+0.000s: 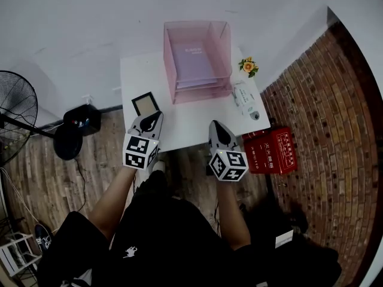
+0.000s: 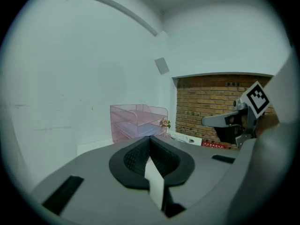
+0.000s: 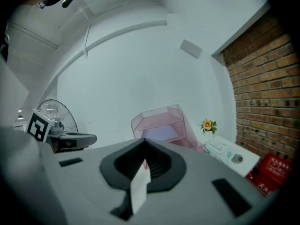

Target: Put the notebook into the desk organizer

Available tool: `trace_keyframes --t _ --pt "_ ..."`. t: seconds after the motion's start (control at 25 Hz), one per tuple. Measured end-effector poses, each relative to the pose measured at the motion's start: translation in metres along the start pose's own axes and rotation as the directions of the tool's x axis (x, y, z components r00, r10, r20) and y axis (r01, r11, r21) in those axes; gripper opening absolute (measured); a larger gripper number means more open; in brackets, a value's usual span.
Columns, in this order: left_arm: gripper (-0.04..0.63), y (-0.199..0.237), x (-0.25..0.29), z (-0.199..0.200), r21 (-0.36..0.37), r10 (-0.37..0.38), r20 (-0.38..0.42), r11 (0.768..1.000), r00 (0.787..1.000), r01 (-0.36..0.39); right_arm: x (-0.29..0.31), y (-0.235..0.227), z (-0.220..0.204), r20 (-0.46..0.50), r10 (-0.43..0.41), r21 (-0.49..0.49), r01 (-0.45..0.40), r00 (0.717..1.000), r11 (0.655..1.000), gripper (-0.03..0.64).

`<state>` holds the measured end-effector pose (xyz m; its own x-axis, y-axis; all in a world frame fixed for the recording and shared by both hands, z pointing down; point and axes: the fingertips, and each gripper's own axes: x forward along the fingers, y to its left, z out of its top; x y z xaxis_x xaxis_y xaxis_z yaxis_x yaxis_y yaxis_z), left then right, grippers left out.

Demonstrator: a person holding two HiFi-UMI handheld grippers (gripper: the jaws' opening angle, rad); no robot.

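Notebook flat, left of desk organizer

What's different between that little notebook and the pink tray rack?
The notebook is small, tan with a dark border; the organizer is bigger and see-through pink. The notebook lies flat at the left; the organizer stands tiered at the back. Both sit on the white table, apart.

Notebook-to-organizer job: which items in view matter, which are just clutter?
Job:
notebook
desk organizer
left tool and right tool, both shut and empty

Lying about:
flower
white packet
red box
fan
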<state>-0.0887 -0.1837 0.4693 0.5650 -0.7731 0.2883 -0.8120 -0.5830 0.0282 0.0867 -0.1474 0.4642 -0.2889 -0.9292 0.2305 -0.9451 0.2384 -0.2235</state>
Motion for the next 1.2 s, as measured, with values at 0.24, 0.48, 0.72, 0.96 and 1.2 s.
trace_keyframes --t 0.24,0.48,0.72,0.96,1.2 --pt "0.005 -0.048 -0.062 0.000 0.016 0.026 0.052 1.000 0.998 -0.027 -0.075 0.012 -0.002 0.053 0.032 0.004 -0.032 0.998 0.999 0.002" --pt "0.005 -0.083 -0.117 -0.001 0.030 0.057 0.084 0.998 0.995 -0.060 -0.135 0.029 -0.003 0.094 0.057 -0.004 -0.057 0.994 0.998 0.002" --pt "0.005 -0.107 -0.151 0.004 0.043 0.067 0.111 0.997 0.992 -0.072 -0.183 0.033 0.003 0.131 0.060 -0.025 -0.057 0.990 0.998 0.002" --pt "0.005 -0.119 -0.169 0.014 0.047 0.069 0.135 0.996 0.988 -0.076 -0.211 0.036 0.008 0.145 0.070 -0.040 -0.065 0.987 0.997 0.002" --pt "0.005 -0.125 -0.172 0.022 0.047 0.072 0.159 0.996 0.985 -0.081 -0.222 0.029 0.012 0.161 0.063 -0.015 -0.061 0.985 0.998 0.002"
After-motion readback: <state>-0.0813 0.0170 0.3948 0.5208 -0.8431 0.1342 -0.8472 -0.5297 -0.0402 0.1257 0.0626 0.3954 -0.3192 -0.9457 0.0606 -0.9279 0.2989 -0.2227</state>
